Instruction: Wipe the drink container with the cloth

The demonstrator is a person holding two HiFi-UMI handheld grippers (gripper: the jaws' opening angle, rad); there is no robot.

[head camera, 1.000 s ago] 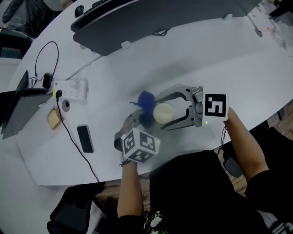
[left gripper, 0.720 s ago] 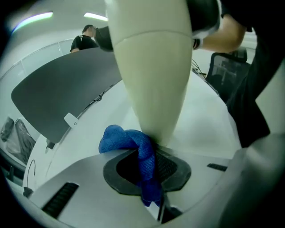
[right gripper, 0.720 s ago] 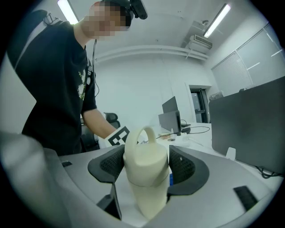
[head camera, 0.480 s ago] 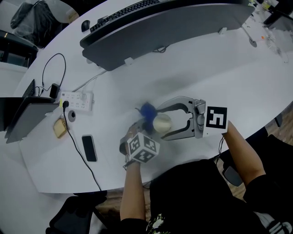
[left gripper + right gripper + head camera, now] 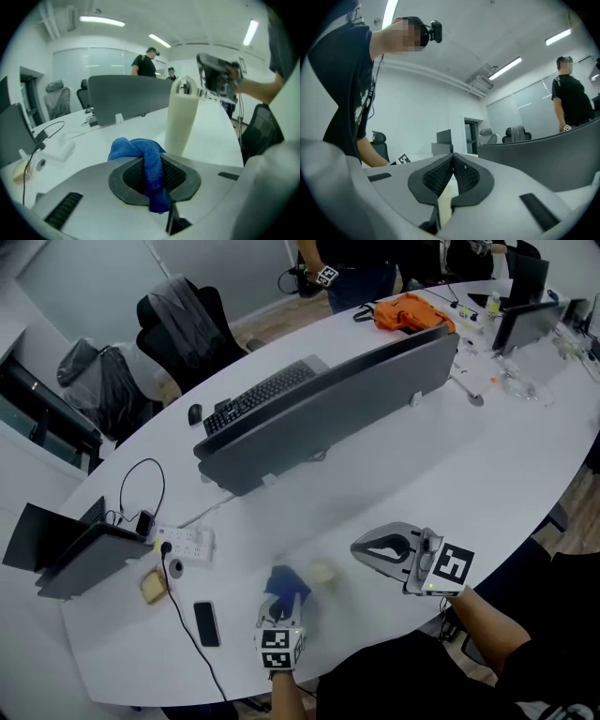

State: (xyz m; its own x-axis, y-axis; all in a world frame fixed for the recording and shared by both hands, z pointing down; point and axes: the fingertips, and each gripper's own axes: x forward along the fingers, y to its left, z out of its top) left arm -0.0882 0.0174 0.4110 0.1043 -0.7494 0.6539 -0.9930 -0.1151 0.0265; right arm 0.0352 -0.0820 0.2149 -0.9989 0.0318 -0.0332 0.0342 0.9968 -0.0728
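Drink container [image 5: 182, 119] stands unsupported on the white table [image 5: 487, 456], the cloth [image 5: 140, 150] just beside it on its left

Left gripper [image 5: 279, 615] is clamped on the blue cloth, a soft, nubbly microfibre wad bunched up and spilling out both sides of the ribbed black pads; right gripper [image 5: 358, 547] is pressed fully together on nothing, off to the container's right; the container is tall, slim, smooth and cream, flaring a little towards its top. My worry: with nothing steadying it, a sideways wipe could tip it or skate it across the slick tabletop; the cloth is pinched only by a narrow fold, so a hard drag might pull it free.
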